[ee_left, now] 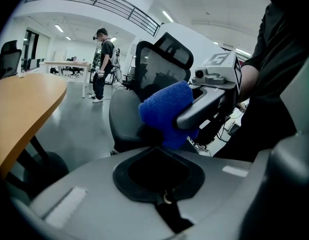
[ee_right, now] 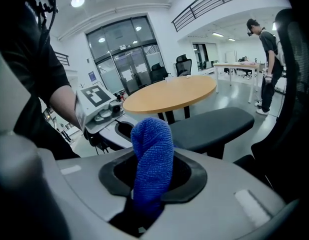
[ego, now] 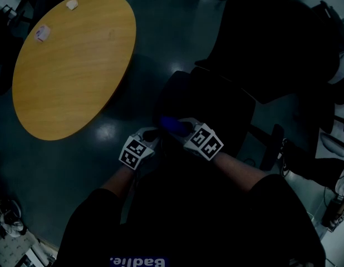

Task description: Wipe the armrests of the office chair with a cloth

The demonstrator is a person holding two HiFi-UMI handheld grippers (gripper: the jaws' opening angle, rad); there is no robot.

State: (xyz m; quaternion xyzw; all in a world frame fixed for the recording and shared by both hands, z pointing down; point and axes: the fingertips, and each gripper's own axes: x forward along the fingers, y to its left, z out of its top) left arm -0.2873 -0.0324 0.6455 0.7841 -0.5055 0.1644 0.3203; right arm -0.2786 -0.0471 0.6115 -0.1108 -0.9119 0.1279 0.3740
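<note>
nearby, office chair (ego: 208,102) and round table (ego: 72,65) share a glossy floor (ego: 155,32).

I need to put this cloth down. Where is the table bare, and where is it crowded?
The round wooden table is bare across its middle and the edge nearest the black office chair; only two small white items lie near its far rim. It is crowded at the chair's near edge, where the left gripper and right gripper meet at the blue cloth.
</note>
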